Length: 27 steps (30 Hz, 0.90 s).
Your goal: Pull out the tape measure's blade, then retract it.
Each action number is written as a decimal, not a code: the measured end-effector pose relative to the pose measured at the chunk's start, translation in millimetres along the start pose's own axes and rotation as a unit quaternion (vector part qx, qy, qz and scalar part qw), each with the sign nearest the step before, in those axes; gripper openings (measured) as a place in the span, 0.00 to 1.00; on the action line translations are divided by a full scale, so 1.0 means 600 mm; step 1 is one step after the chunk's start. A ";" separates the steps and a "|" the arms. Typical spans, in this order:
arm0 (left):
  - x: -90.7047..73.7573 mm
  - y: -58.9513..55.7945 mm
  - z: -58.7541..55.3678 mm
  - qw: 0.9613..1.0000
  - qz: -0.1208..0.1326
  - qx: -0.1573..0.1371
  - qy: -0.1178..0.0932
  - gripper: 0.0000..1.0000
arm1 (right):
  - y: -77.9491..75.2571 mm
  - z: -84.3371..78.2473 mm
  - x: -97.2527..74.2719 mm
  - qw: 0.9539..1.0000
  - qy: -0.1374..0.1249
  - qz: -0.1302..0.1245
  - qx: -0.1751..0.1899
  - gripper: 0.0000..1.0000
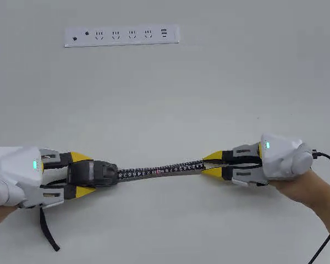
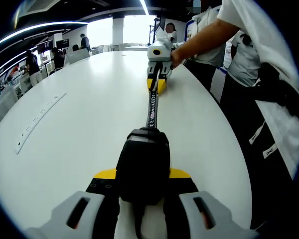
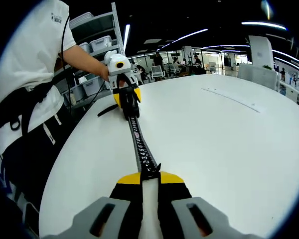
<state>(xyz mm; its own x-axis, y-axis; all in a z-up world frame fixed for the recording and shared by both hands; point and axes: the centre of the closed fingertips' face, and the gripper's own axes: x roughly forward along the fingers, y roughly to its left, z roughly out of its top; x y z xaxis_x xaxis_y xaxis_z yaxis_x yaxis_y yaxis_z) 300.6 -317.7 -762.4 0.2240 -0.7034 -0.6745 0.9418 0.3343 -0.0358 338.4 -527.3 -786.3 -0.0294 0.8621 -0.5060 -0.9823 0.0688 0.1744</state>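
Note:
The black tape measure case sits between the yellow-tipped jaws of my left gripper, which is shut on it; the same case bulks large close in the left gripper view. Its dark numbered blade stretches out over the white table to my right gripper, which is shut on the blade's end. Seen from the right gripper, the blade runs away to the case. From the left gripper, the blade leads to the right gripper.
A white power strip lies flat on the table at the far side. A black strap trails from the left gripper, and a black cable hangs off the right one. A person's body stands along the table edge.

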 end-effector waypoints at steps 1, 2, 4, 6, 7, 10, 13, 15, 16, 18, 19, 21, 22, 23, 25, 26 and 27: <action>0.000 0.000 0.001 1.000 0.000 0.001 0.000 0.30 | -0.004 -0.002 0.001 1.000 -0.004 -0.003 -0.001 0.07; 0.000 0.000 0.001 1.000 0.000 0.001 0.000 0.30 | -0.004 -0.004 0.001 1.000 -0.006 0.000 0.010 0.07; 0.000 -0.001 0.001 1.000 0.000 0.001 0.001 0.30 | -0.002 -0.004 0.001 1.000 -0.003 0.000 -0.002 0.07; 0.000 -0.001 0.002 1.000 -0.001 0.001 0.000 0.30 | 0.001 -0.003 0.001 1.000 -0.002 0.003 -0.002 0.07; 0.000 -0.001 0.002 1.000 -0.002 0.002 0.000 0.30 | 0.001 -0.001 0.000 1.000 -0.002 0.004 -0.002 0.07; 0.000 -0.001 0.001 1.000 -0.002 0.001 0.001 0.30 | 0.003 0.001 -0.001 1.000 0.000 0.006 -0.005 0.07; 0.001 -0.001 0.002 1.000 -0.002 0.001 0.002 0.30 | 0.006 0.002 -0.004 1.000 0.000 0.009 -0.007 0.07; 0.001 -0.001 0.002 1.000 -0.003 0.001 0.001 0.30 | 0.006 0.000 -0.007 1.000 0.000 0.008 -0.007 0.07; 0.001 -0.001 0.002 1.000 -0.003 0.000 0.001 0.30 | 0.003 -0.001 -0.011 1.000 -0.001 0.005 -0.007 0.07; 0.001 0.000 0.002 1.000 -0.003 0.001 0.002 0.30 | 0.003 -0.002 -0.017 1.000 -0.001 0.004 -0.006 0.07; 0.001 0.000 0.002 1.000 -0.003 0.000 0.002 0.30 | 0.002 -0.002 -0.019 1.000 -0.001 0.003 -0.004 0.07; 0.001 0.000 0.001 1.000 -0.003 0.001 0.002 0.30 | 0.004 -0.002 -0.030 1.000 0.000 0.002 -0.005 0.07; 0.001 0.000 0.001 1.000 -0.002 0.001 0.003 0.30 | 0.005 -0.003 -0.033 1.000 0.000 0.002 -0.005 0.07; 0.001 0.000 0.001 1.000 -0.002 0.001 0.003 0.30 | 0.004 -0.007 -0.037 1.000 0.000 0.001 -0.001 0.07; 0.001 0.000 0.001 1.000 -0.002 0.000 0.002 0.30 | 0.005 -0.009 -0.042 1.000 -0.001 0.000 -0.001 0.07; 0.001 0.000 0.001 1.000 -0.002 0.001 0.002 0.30 | 0.004 -0.011 -0.046 1.000 -0.001 -0.001 -0.001 0.07; 0.001 0.000 0.001 1.000 -0.002 0.001 0.003 0.30 | 0.003 -0.011 -0.048 1.000 -0.001 -0.002 0.000 0.08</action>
<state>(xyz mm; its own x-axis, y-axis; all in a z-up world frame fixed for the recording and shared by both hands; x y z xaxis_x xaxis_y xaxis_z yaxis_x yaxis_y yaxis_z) 301.1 -318.1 -762.4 0.2187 -0.7017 -0.6781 0.9434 0.3297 -0.0369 336.2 -555.3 -777.3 -0.0257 0.8630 -0.5045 -0.9822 0.0720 0.1733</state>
